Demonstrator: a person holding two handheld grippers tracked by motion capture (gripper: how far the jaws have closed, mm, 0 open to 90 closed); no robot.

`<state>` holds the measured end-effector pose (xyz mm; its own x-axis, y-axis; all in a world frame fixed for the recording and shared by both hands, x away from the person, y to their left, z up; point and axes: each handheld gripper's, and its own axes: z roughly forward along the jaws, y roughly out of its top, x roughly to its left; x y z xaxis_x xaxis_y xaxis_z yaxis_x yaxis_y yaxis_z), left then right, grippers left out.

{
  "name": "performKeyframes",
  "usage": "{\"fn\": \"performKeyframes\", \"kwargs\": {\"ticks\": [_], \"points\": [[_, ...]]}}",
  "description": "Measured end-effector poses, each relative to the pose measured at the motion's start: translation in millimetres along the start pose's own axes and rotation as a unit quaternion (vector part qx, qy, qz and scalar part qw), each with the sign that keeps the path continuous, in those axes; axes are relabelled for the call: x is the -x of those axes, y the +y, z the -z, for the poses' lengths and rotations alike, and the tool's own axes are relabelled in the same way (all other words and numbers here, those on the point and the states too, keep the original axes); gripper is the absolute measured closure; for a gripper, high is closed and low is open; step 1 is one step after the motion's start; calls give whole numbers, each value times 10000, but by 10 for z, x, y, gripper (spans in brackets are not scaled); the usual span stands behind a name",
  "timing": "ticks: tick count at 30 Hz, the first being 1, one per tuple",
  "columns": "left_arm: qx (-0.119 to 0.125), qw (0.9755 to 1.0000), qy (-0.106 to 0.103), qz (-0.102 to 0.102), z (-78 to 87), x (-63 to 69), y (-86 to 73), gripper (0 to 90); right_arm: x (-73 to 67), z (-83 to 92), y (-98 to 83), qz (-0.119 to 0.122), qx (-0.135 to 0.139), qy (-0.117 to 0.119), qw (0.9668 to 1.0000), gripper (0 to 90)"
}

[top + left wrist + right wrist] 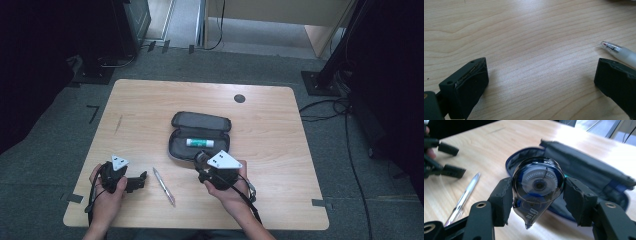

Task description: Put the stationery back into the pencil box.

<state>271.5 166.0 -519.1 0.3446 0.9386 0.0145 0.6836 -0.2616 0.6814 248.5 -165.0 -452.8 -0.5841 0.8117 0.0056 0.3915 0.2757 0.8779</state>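
The right gripper held a correction tape dispenser between its two black fingers, which pressed on both sides of the round, transparent blue body, so they stood about half closed around it. The dispenser was off the surface, with its pointed tip turned downward, and it hung just in front of the near edge of the open pencil case. In the high view the right gripper was at the near rim of this case, held by the person's right hand. The case lay open near the middle of the wooden surface, and a white stick with a green label lay inside its lower half. A pen lay on the surface between the two grippers, apart from the case. The left gripper rested low near the left front part of the surface, in the person's left hand. Its fingers were wide open and held nothing; bare wood was between them, and the tip of the pen was just beside the right finger.
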Motion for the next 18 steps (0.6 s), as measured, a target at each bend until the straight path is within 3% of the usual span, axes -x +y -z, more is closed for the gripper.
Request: {"fn": "performKeyframes", "kwargs": {"ticks": [10, 18], "points": [[-6, 10000, 1, -7, 1, -1, 0, 0, 223, -8, 238, 59, 109, -275, 9995, 419], [5, 10000, 0, 6, 0, 1, 0, 0, 501, -162, 197, -92, -84, -598, 9981, 419]]}}
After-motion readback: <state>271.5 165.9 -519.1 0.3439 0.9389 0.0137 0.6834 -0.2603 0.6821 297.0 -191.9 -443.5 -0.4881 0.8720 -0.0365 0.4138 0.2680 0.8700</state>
